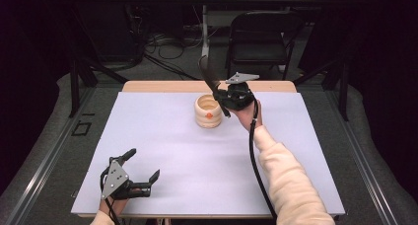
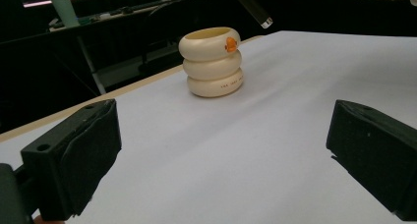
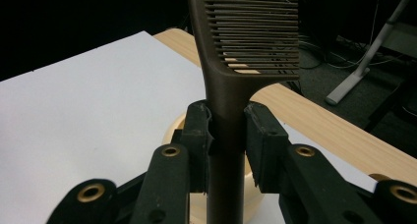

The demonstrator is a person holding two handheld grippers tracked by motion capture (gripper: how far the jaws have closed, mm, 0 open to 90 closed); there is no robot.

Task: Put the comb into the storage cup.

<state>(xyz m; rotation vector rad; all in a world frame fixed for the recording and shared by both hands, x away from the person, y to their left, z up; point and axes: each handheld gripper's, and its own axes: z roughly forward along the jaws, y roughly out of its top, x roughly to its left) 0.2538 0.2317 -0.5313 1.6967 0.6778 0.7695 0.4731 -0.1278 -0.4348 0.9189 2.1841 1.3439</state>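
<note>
Comb (image 3: 231,86): dark brown, held by its handle, teeth end up, clamped between the jaws of my right hand-held gripper (image 3: 227,135), just above the holder. Holder (image 1: 208,111): cream, three stacked rings, open top, orange mark, standing at the far middle of the table (image 1: 162,151). Risk, as I judge it: handle end meets the rim off-centre and tips the light holder; a slanted comb could slip in the pads. Left hand-held gripper (image 1: 129,178): jaws spread wide, empty, near edge, well apart.
</note>
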